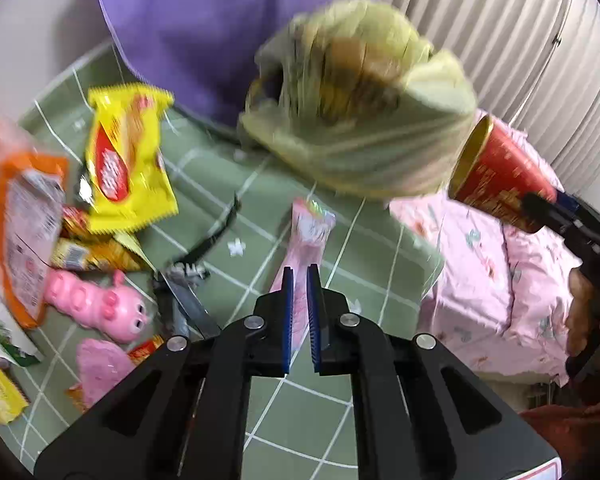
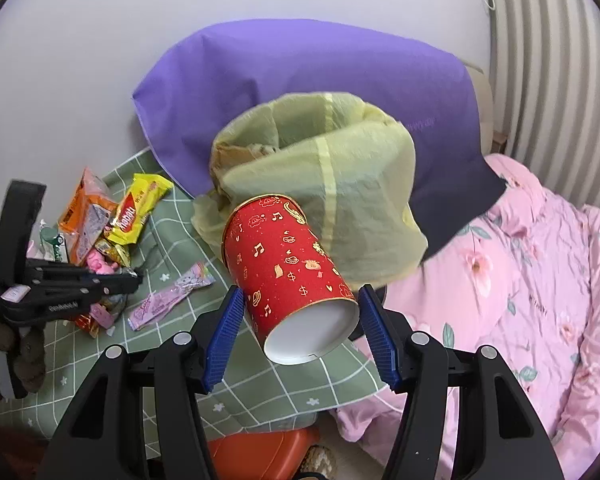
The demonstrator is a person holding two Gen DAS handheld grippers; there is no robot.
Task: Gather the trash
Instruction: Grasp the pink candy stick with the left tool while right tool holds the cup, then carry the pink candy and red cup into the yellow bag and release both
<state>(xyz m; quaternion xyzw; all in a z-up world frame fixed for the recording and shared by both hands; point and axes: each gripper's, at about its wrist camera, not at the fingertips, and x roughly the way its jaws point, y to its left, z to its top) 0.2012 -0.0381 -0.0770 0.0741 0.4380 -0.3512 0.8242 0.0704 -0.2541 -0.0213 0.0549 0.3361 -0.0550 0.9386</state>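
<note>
A yellow-green trash bag [image 2: 324, 184] with some trash inside lies on the bed against a purple pillow [image 2: 320, 76]; it also shows blurred in the left wrist view [image 1: 360, 116]. My right gripper [image 2: 300, 324] is shut on a red paper cup [image 2: 288, 276] with gold print, held on its side with its mouth toward the bag; the cup also shows in the left wrist view [image 1: 500, 176]. My left gripper [image 1: 300, 300] is nearly shut with nothing between its pads, just above a pink wrapper [image 1: 306, 240] on the green checked cloth [image 1: 260, 184].
Snack wrappers are piled at the left: a yellow packet [image 1: 128, 160], an orange packet [image 1: 20, 216], a pink pig toy [image 1: 100, 304], a black strip [image 1: 216, 236]. A pink floral quilt [image 2: 520, 288] covers the right side. A red object [image 2: 260, 452] lies below the bed edge.
</note>
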